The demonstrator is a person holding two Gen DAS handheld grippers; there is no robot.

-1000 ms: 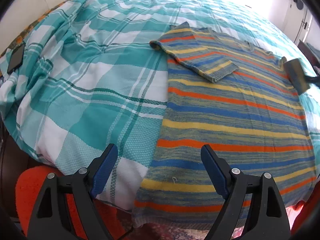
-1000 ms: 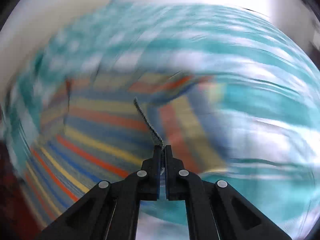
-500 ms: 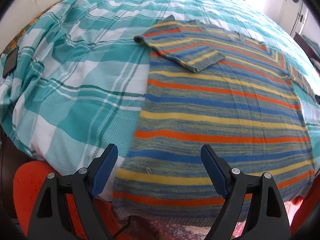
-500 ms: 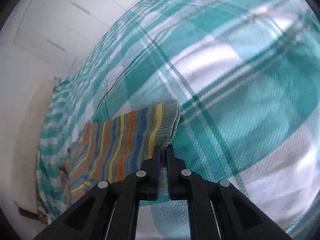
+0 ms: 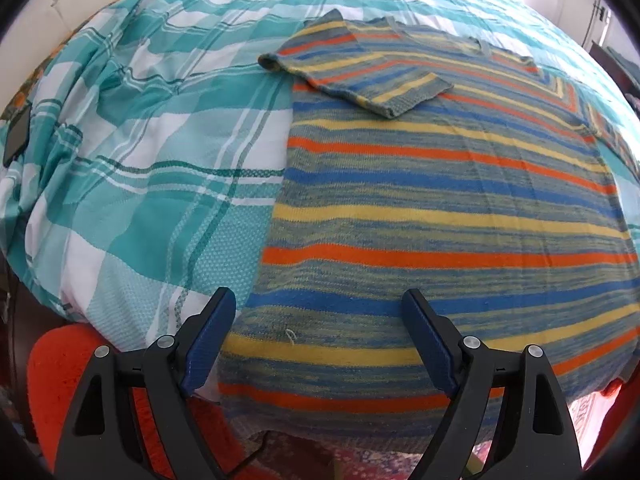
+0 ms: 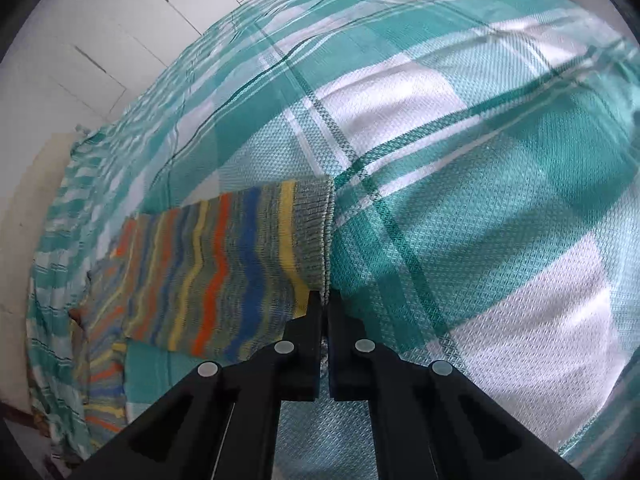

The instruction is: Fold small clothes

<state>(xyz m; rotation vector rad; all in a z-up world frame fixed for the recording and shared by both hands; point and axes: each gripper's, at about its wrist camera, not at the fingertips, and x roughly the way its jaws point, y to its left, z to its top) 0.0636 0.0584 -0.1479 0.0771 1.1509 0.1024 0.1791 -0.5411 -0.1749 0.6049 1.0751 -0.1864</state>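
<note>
Striped knit, in bands of orange, yellow, blue and grey-green, lies spread flat on the bed: a small sweater [image 5: 440, 208] resting on a teal and white checked bedspread [image 5: 152, 152]. Its hem reaches the near edge of the bed. One sleeve [image 5: 360, 80] is folded in over the chest. The other sleeve [image 6: 224, 268] stretches out sideways across the bedspread, its ribbed cuff at the far end from the body.

The left gripper [image 5: 320, 340] hangs above the hem corner with its blue-padded fingers [image 5: 208, 340] spread wide, nothing between them, not touching the cloth. The right gripper [image 6: 325, 304] has its black fingers pressed together right at the corner of the outstretched sleeve's cuff; they seem to pinch its edge. A dark phone [image 5: 16, 136] lies on the bedspread's far left side, well apart from the sweater. Orange fabric [image 5: 72, 368] shows below the bed edge.
</note>
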